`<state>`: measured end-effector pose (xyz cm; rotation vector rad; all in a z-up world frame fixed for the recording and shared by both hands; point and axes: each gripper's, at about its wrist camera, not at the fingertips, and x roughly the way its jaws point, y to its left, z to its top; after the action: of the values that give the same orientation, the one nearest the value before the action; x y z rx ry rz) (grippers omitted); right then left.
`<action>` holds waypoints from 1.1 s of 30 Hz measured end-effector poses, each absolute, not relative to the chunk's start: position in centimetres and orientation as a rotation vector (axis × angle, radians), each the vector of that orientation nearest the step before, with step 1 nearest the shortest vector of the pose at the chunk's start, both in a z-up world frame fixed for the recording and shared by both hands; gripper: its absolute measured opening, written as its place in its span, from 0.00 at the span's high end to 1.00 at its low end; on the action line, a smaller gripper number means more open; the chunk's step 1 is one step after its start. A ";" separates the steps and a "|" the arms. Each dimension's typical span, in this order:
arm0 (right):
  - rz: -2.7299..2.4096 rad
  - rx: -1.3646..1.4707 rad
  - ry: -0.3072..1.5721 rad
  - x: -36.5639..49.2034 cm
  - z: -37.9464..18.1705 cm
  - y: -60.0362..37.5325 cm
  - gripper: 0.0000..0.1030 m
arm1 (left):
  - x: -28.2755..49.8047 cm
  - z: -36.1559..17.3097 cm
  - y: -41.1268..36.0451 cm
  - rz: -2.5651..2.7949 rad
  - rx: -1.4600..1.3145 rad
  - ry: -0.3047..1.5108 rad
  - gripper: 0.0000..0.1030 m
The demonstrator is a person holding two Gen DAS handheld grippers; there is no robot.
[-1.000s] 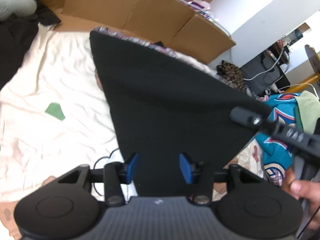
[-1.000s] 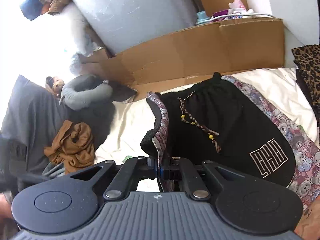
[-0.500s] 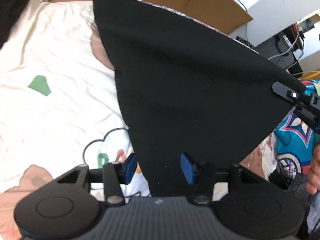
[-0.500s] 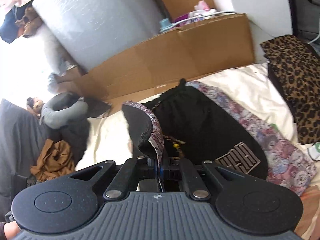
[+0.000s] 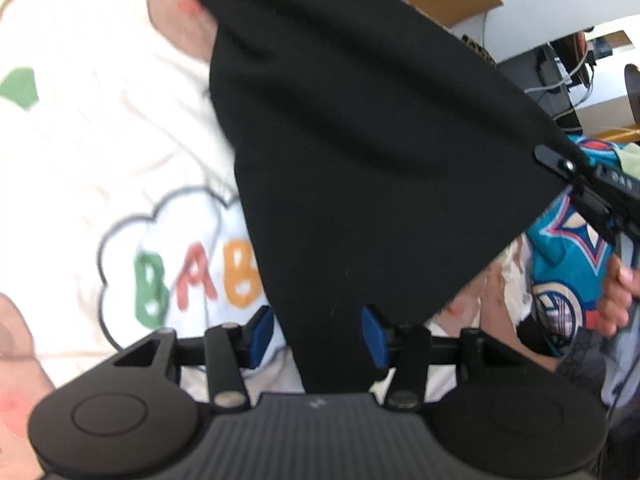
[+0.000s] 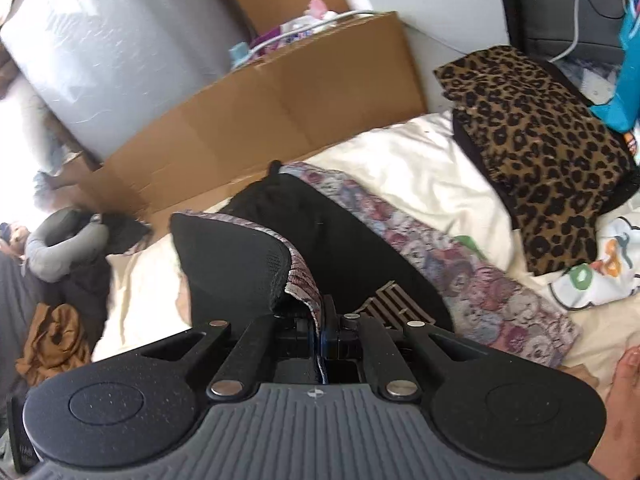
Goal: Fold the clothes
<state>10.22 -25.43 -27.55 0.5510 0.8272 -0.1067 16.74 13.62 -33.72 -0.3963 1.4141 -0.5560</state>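
Observation:
Black shorts (image 5: 360,140) with a teddy-print side trim hang stretched in the air between my two grippers, above a cream bedsheet (image 5: 100,152). My left gripper (image 5: 316,332) has its blue pads (image 5: 260,332) apart, and the narrow end of the fabric runs down between them. In the left wrist view my right gripper (image 5: 552,158) pinches the far corner. In the right wrist view my right gripper (image 6: 322,320) is shut on the trimmed hem, which curls up over the rest of the shorts (image 6: 352,248) lying on the bed. A white logo (image 6: 388,304) shows beside the fingers.
A leopard-print garment (image 6: 552,152) lies at the right on the bed. A teal jersey (image 5: 568,248) sits past the shorts, near a person's hand (image 5: 616,296). Cardboard (image 6: 280,112) lines the far edge. A grey neck pillow (image 6: 68,240) and brown cloth (image 6: 52,344) lie at the left.
Both grippers moved forward and lower over the bed with the shorts. The lifted half has folded over the other half, and it now hides the beaded drawstring.

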 end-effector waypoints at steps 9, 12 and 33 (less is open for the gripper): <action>-0.226 0.576 0.856 9.1 -31.6 -29.2 0.99 | 14.2 -36.7 12.5 -0.579 -0.524 1.439 0.50; -0.266 0.585 0.868 8.4 -33.3 -30.4 0.99 | 13.5 -37.8 12.1 -0.594 -0.561 1.464 0.50; -0.367 0.697 0.874 5.9 -39.6 -34.5 0.99 | 11.8 -41.3 11.0 -0.791 -0.756 1.422 0.97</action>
<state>5.85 -34.50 -39.61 0.6974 0.8736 -0.3666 11.79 11.03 -41.26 -0.7559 1.4217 -0.7908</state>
